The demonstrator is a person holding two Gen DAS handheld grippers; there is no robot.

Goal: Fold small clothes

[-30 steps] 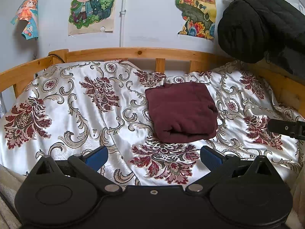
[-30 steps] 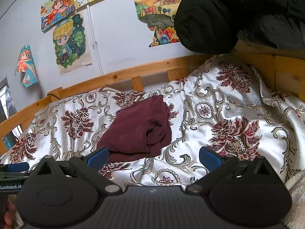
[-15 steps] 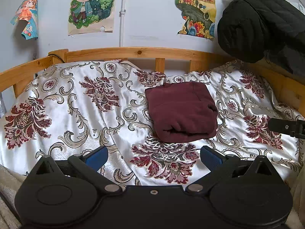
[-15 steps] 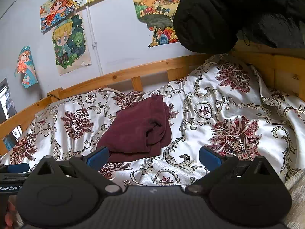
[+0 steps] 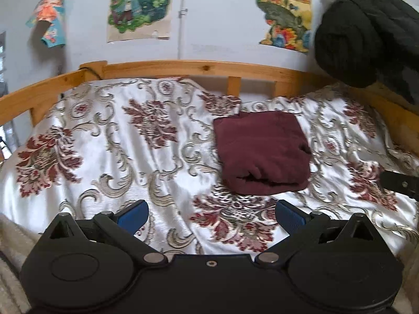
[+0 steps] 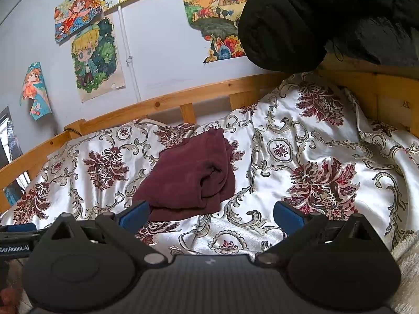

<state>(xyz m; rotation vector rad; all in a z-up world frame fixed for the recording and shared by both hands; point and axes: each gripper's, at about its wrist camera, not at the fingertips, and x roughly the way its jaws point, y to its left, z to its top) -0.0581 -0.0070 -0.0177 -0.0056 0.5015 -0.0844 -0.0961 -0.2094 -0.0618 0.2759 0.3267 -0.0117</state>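
A dark maroon garment (image 5: 262, 151) lies folded into a thick rectangle on the white floral bedspread (image 5: 110, 157), right of the bed's middle. My left gripper (image 5: 210, 216) hovers open over the bed's near edge, well short of the garment, nothing between its blue pads. In the right wrist view the same garment (image 6: 191, 178) sits left of centre, its layered edges facing right. My right gripper (image 6: 210, 216) is open too, its left pad (image 6: 134, 216) just in front of the garment's near corner. The right gripper's tip (image 5: 400, 184) pokes in at the left view's right edge.
A wooden bed rail (image 5: 183, 68) runs around the far and side edges. A black quilted jacket (image 5: 366, 34) hangs over the right rail. Drawings (image 5: 138, 5) are stuck on the grey wall. A beige fuzzy blanket (image 6: 408, 261) lies at the near edge.
Both grippers stay open and almost still. The left wrist view has shifted very slightly; the folded garment has not moved.
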